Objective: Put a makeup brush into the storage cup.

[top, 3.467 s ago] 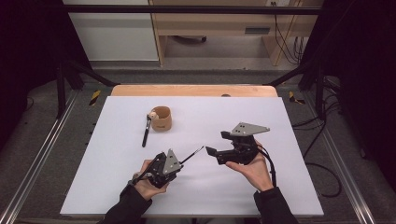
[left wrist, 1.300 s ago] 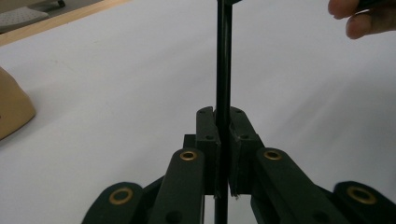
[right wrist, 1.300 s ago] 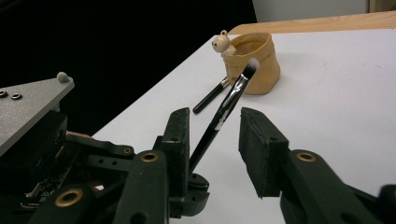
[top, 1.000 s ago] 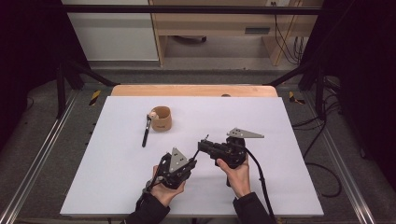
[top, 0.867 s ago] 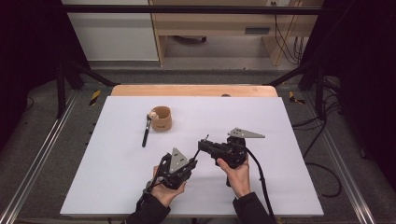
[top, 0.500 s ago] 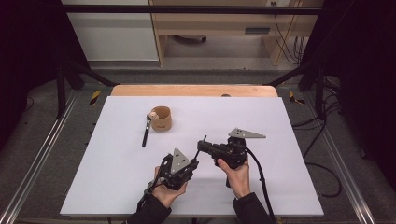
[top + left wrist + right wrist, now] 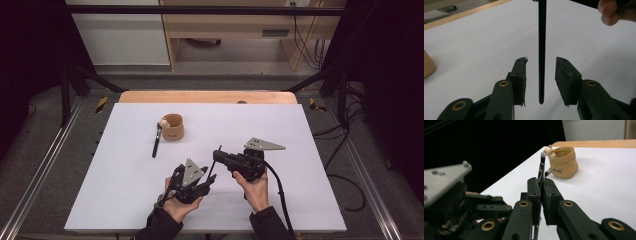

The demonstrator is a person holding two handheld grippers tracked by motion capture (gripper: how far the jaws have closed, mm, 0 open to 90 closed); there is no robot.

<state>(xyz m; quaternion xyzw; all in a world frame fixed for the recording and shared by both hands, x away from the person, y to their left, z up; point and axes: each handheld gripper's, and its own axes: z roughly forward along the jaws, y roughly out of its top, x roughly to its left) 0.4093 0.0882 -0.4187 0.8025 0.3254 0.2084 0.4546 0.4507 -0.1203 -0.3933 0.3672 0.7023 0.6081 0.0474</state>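
Note:
A thin black brush handle (image 7: 542, 50) stands upright between the two grippers near the table's front edge. My right gripper (image 7: 542, 186) is shut on it, and the brush end (image 7: 541, 167) rises above the pads. My left gripper (image 7: 541, 62) has just been opening. The handle's lower end hangs in the gap between its pads (image 7: 520, 75) and touches neither. From above, the left gripper (image 7: 210, 181) sits just below and left of the right gripper (image 7: 218, 155), with the handle (image 7: 214, 164) between them.
A small tan cup (image 7: 173, 126) with a little bear figure (image 7: 548, 150) on its rim stands on the white table (image 7: 300, 150) at mid left. A second black brush (image 7: 157, 141) lies beside it. The hand on the right gripper (image 7: 614, 12) is close by.
Since the earliest frame the two hands have come together, the right gripper moving left onto the handle. Over the last second neither hand has shifted in the high view.

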